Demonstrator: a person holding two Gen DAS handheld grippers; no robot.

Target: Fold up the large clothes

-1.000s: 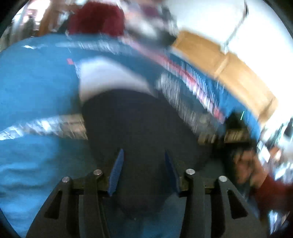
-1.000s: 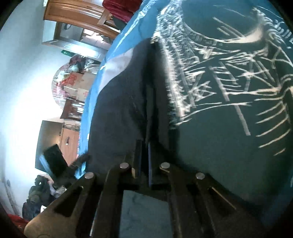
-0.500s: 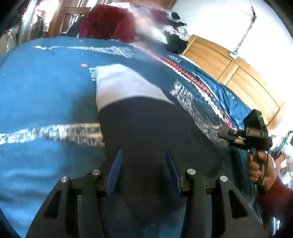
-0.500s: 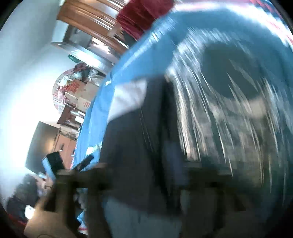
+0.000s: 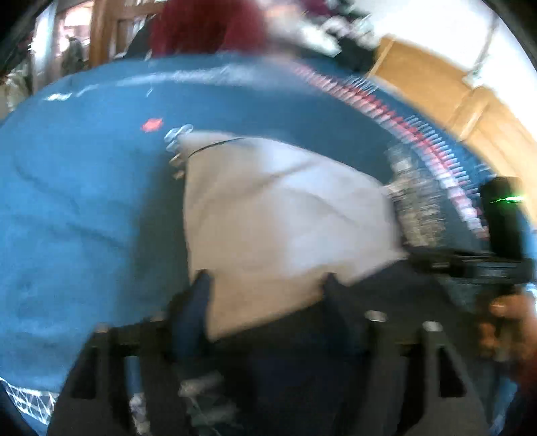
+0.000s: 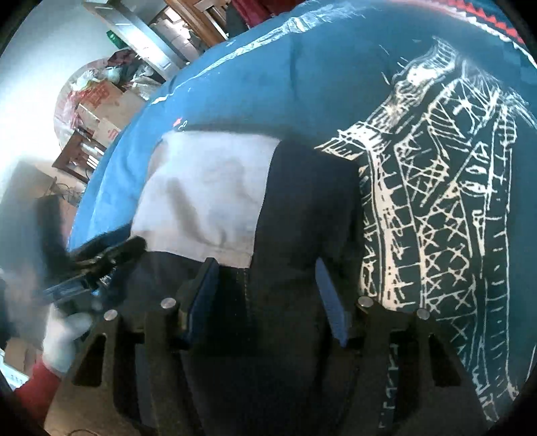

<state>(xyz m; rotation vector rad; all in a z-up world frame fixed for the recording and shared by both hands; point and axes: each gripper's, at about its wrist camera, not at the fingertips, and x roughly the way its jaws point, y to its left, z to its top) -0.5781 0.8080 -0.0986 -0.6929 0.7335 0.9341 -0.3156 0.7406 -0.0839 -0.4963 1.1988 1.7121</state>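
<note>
Since both tools sit wide open, left tool (image 5: 265, 285) and right tool (image 6: 265, 268) grip nothing | dark navy and white cloth garment (image 6: 208, 187) lies flat on blue patterned bedspread (image 6: 268, 73) | looks soft, light, floppy; I'd pinch near-edge corners

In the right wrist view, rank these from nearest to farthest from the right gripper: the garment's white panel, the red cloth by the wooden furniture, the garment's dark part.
From the right gripper:
1. Dark part, directly between and under the fingers.
2. White panel, just ahead, to the left.
3. Red cloth, far off at the top edge, beyond the blue bedspread.
</note>
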